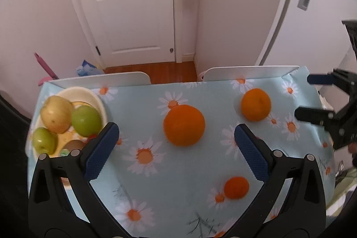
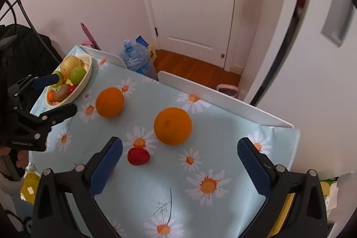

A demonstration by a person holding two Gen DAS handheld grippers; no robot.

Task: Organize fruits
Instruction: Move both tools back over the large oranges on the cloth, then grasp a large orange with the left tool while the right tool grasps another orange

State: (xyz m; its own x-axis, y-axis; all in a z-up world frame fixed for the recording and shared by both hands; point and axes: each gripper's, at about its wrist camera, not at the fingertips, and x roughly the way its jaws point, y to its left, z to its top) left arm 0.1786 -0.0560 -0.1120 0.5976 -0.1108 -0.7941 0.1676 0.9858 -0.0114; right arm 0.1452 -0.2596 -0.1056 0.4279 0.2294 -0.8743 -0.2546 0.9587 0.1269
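Your left gripper (image 1: 176,144) is wide open w/ nothing between the pads, hovering over the daisy tablecloth (image 1: 156,182). Right gripper (image 2: 179,157) is equally spread, also empty.

Nearest fruit for the left: the big orange (image 1: 184,125), dead ahead, centred between the fingers and just past the tips. It's round, so no long axis to line up; approach angle is free. The bowl (image 1: 98,102) sits fwd-left of that gripper, already holding a pear, green apples and a kiwi.

Second orange (image 1: 255,104) lies farther right, closer to your right gripper; in the right wrist view it's straight ahead. Small red fruit (image 2: 138,156) sits just off the right gripper's left pad.

Prob. best: left takes the centred orange, short carry to the bowl.
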